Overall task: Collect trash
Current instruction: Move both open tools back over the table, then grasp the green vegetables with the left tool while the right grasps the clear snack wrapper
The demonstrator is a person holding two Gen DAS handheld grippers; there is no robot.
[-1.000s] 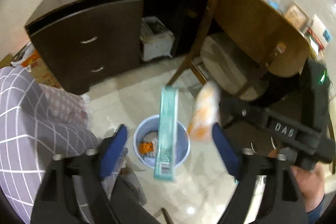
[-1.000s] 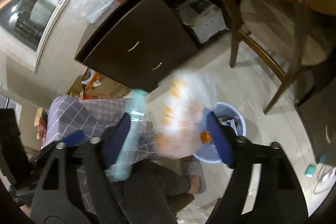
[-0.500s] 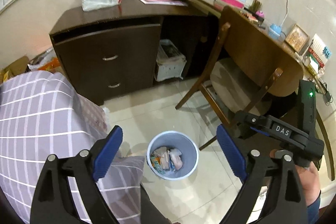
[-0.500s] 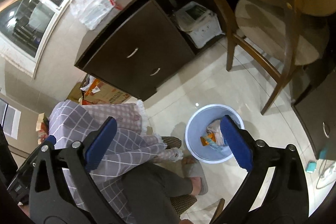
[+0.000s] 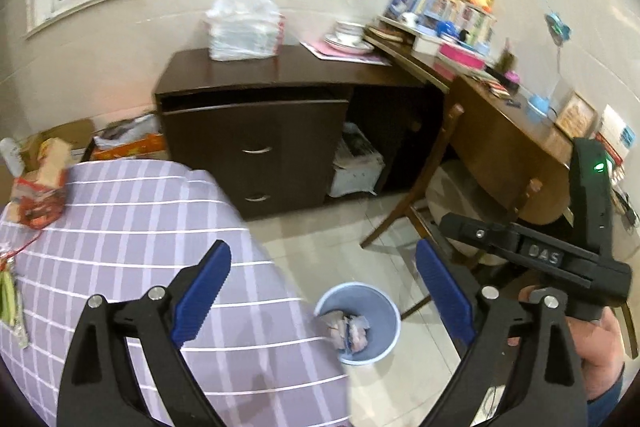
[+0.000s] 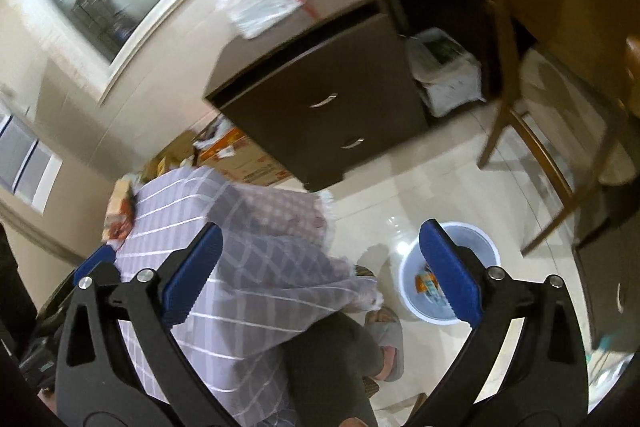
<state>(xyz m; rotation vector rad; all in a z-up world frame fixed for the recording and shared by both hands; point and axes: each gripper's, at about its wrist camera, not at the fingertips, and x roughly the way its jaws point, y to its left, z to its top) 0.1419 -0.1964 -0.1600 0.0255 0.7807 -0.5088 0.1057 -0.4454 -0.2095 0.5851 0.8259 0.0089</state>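
"DAS" is printed on the black body of the right tongs [image 5: 536, 259], seen from the left wrist view. The pale blue wastebasket [image 5: 357, 323] stands upright on the tiled floor, mouth up, wrappers [image 5: 348, 331] inside. The left tongs [image 5: 320, 297] and the right tongs [image 6: 320, 277] angle downward, both spread wide with nothing between them; both have just been opening.

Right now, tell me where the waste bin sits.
The waste bin stands on the tiled floor, low and right of centre in both wrist views, beside the checked cloth, before the wooden chair.
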